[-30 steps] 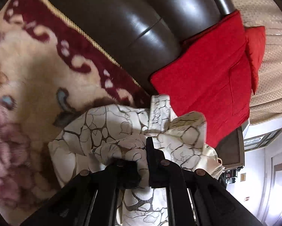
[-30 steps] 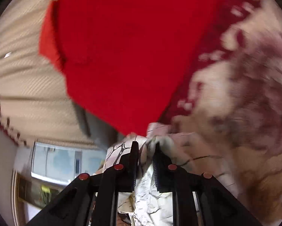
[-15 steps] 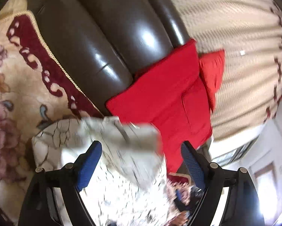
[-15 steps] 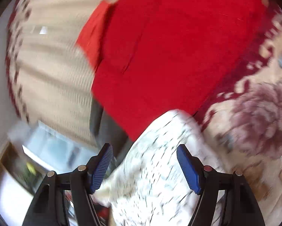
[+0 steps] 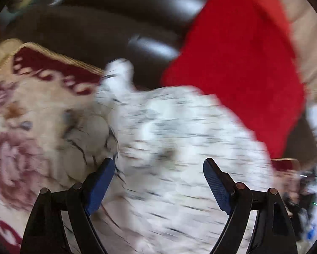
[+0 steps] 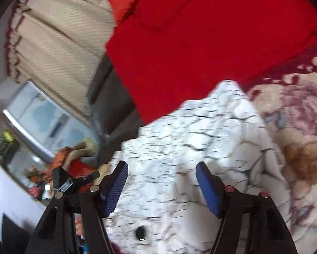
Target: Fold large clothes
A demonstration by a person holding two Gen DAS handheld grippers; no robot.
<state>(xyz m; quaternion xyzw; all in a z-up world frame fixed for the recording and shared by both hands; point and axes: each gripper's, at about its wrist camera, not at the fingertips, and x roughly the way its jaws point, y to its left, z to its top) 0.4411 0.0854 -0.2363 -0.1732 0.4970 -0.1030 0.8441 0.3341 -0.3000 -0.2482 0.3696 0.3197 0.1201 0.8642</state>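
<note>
While your left gripper (image 5: 158, 170) looks down from its own camera, a dark leather sofa back (image 5: 99, 27) fills the top of the view and a red cushion (image 5: 238, 63) leans against it at the right. A floral blanket (image 5: 29, 114) with a dark red border covers the seat at the left. Nothing stands between your fingers and the white crackle-patterned garment (image 5: 179, 139), which lies bunched on the blanket, one edge touching the cushion's lower side. It is blurred, so the folds are hard to read. Your left jaws stand wide apart, having just been opening, and no cloth sits between the blue pads (image 5: 215, 186); the garment lies beyond them.

In the right wrist view, the red cushion (image 6: 200, 38) takes the upper half, a cream curtain (image 6: 59, 36) hangs at the left, and the floral blanket (image 6: 300, 131) spreads at the right. The garment (image 6: 196, 139) lies heaped below the cushion, creased, white with thin dark veins. Your right gripper (image 6: 161, 180) is spread well apart, its jaws lately closing a little, gripping nothing.
</note>
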